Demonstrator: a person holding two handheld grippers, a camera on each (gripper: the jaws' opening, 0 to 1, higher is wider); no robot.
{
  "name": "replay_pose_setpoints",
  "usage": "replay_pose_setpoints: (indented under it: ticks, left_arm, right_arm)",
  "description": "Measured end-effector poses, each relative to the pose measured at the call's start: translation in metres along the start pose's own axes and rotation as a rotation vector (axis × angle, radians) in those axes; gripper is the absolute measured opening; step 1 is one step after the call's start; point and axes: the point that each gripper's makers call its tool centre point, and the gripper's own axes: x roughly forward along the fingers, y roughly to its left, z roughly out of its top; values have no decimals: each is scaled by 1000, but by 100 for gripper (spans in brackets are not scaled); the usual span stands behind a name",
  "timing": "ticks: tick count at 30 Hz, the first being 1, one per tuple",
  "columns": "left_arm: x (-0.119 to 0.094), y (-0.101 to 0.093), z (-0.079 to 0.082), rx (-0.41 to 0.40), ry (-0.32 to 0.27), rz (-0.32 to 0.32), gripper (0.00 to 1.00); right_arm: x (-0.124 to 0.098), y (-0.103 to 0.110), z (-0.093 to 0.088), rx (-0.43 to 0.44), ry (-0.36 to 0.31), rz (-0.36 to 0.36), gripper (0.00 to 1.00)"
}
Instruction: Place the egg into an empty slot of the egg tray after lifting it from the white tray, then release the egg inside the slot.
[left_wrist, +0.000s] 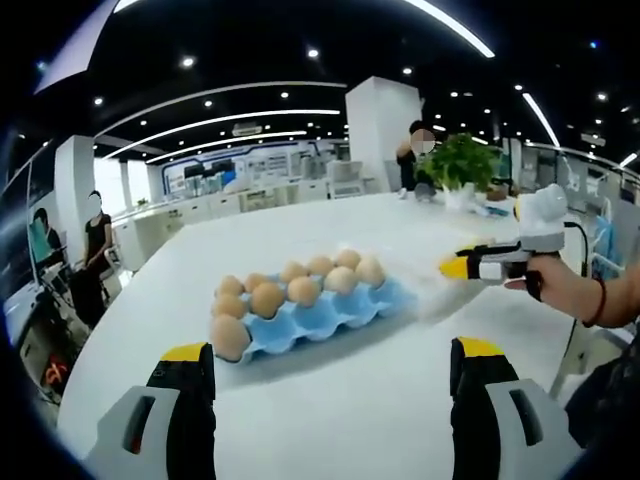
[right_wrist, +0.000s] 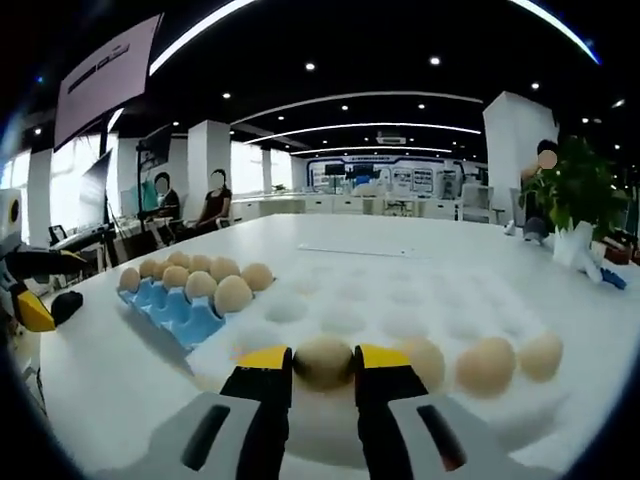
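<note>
**Right gripper on an egg at the white tray; blue tray waits on the left**

Left gripper view, left to right: my left gripper (left_wrist: 332, 375) hangs with its jaws spread wide and nothing between them, aimed at the blue egg tray (left_wrist: 322, 318) on the white table (left_wrist: 300, 420). The tray holds a far row full of eggs, a few more in the near row, and one egg at its near left corner (left_wrist: 229, 337). The near cups toward the right look empty. Further right, my right gripper (left_wrist: 462, 267) shows from the side, held in my hand (left_wrist: 562, 285) over the pale white tray, which is hard to make out against the table.

Right gripper view, left to right: the blue egg tray sits at left, then the white tray (right_wrist: 400, 310) with its shallow dimples spreads across the middle. At the bottom, my right gripper's yellow-tipped jaws are closed against the sides of one egg (right_wrist: 322, 362), which sits in the near row of the white tray. Three more eggs (right_wrist: 486, 365) lie in the same row to its right.

Risks, as I judge them: the egg is round and smooth, so too light a squeeze could let it slip on the lift, and too hard could crack it. The neighbour egg lies just beside the right jaw and may be nudged. At the blue tray, coming down over a filled cup would knock shell on shell.
</note>
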Motion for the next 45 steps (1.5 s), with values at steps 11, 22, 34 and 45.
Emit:
replay_pose_setpoints:
  ticks: [11,22,34,45]
  left_arm:
    - [-2,-3,-1,10,3,-3,100]
    - [-1,2,-3,2,5,7,100]
    - [0,0,-4,-4,5,8,100]
    - [2,-10,-4,-4,9,0,100]
  right_arm:
    - [1,1,-3,-47,2,-22,26]
    - [0,1,-1,-41,-10,12,25]
    - [-5,0,6,-47,-47,27,25]
    - [-10,0,13,-42,-67,45,25]
